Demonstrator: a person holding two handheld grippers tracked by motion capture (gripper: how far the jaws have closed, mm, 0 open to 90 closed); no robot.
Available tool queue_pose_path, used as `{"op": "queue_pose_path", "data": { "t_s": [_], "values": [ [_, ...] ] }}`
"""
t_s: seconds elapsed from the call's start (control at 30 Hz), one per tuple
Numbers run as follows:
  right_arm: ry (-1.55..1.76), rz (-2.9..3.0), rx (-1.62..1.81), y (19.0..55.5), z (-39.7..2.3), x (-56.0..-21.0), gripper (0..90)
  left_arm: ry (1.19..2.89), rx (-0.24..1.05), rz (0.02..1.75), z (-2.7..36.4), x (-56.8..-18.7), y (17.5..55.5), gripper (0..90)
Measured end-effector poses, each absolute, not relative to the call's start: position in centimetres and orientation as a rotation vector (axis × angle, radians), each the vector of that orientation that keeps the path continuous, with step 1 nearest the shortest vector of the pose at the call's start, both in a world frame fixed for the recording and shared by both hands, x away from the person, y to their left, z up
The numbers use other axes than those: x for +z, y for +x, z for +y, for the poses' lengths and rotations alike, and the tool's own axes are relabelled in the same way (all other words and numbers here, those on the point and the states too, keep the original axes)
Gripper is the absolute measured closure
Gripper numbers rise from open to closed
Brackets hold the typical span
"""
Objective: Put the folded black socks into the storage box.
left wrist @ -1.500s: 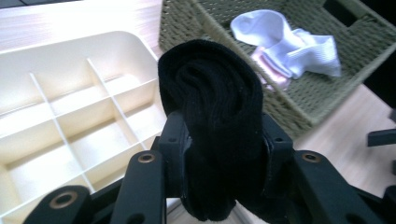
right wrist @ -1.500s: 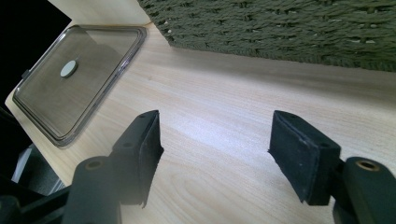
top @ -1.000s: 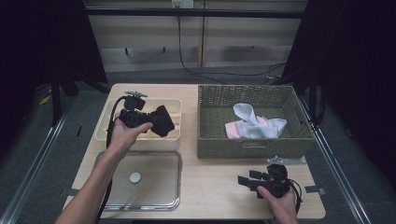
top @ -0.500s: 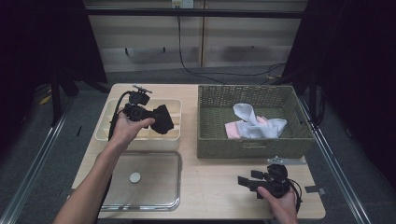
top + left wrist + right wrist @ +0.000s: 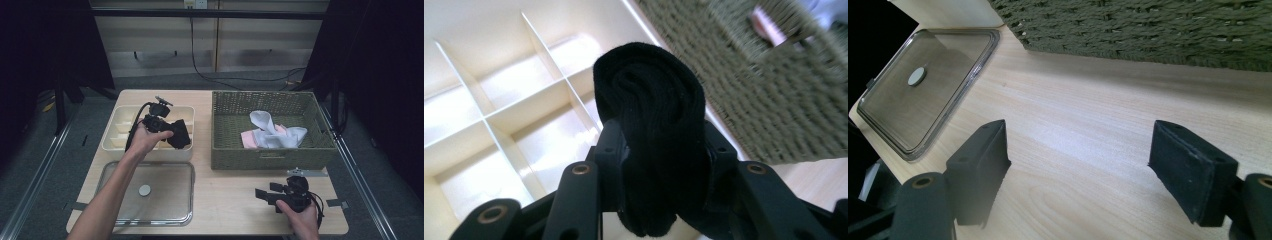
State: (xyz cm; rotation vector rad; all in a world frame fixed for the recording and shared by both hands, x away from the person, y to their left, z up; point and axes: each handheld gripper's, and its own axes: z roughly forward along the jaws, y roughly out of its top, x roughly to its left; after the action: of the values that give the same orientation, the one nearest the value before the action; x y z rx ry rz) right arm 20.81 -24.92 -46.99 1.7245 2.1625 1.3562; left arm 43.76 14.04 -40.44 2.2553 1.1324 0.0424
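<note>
Carrying a rolled black sock (image 5: 649, 130) in my left claw (image 5: 176, 133), I judge the step in hand to be putting it away in the divided cream box (image 5: 117, 132) that lies just under and beyond that claw. Largest around it: the wooden surface (image 5: 235, 200) below, the woven basket (image 5: 270, 150) off to the claw's far side with pale socks (image 5: 272, 132) inside, then the box, then the clear lid (image 5: 165, 197) lying flat on the near side of the box.

My left claw is clamped on the sock, jaws pressing its middle from both sides. The sock hangs above the box's compartments, not yet inside one. It looks thick, soft and tightly rolled, matte black, bulging above the jaws.

Next, I think, I must lower the roll into one free cell, keeping clear of the thin dividers, then let go.

My right claw (image 5: 1078, 165) rests low over the bare surface; its jaws have just been opening and stand wide apart with nothing between them.
</note>
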Motion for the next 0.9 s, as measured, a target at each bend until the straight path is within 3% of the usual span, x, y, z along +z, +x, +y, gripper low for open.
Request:
{"op": "queue_pose_path", "data": {
  "t_s": [0.9],
  "values": [
    [1.73,2.168,1.355,20.7,-24.7,-47.0,22.2,2.39,-0.101,1.082,12.1,-43.0,44.3,64.2]
  ]
}}
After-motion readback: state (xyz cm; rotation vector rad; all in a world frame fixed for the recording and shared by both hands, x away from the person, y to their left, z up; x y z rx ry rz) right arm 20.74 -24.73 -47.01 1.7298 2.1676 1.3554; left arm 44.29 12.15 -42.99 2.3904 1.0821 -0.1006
